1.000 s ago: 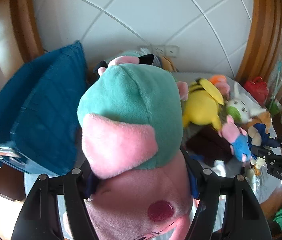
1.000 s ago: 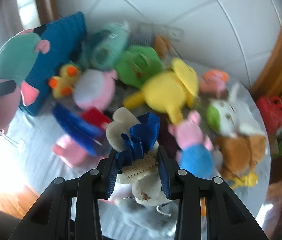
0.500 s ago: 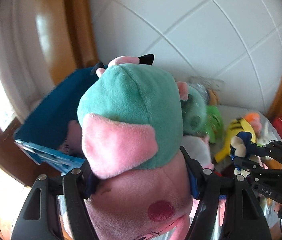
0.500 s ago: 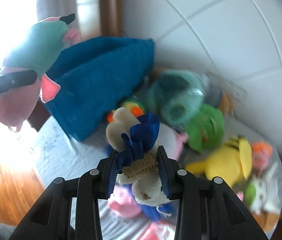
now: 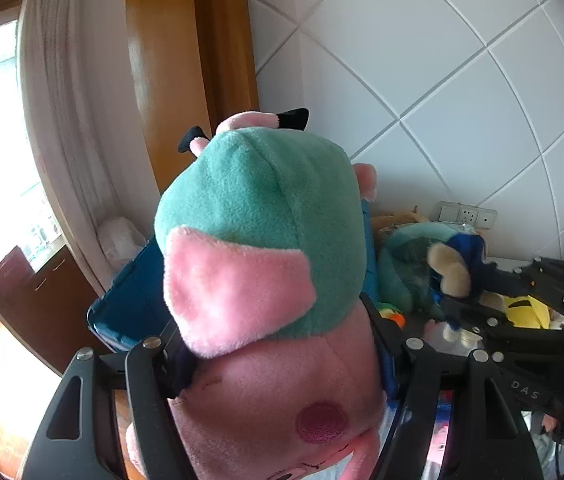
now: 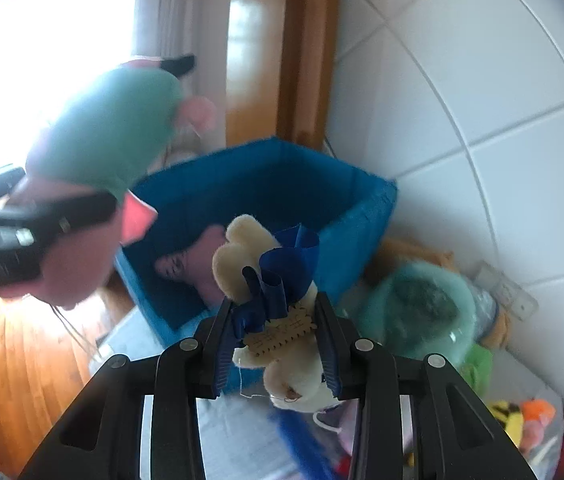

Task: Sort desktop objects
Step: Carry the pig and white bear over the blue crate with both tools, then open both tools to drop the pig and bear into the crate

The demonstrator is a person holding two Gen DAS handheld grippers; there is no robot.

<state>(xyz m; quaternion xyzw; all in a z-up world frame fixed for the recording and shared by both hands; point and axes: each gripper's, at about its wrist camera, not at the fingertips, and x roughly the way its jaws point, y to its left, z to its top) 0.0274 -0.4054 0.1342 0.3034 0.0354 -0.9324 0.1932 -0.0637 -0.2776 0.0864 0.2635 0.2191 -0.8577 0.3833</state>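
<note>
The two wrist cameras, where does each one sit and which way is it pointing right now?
Left wrist: sits behind the left tongs, facing the window corner and tiled wall; its own fingers clamp a pink-and-green pig plush.
Right wrist: sits behind the right tongs, looking down into the blue fabric bin; its fingers clamp a cream bear with blue ribbon.
Shared: both plush toys, the bin, and each view shows the other tongs.

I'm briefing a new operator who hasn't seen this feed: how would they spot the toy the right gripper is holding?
Start at the blue fabric bin in the corner by the white tiled wall. In front of its open top, the right gripper clamps a small cream plush bear. A dark blue ribbon bow marks it out from the teal-and-pink plush pig.
</note>
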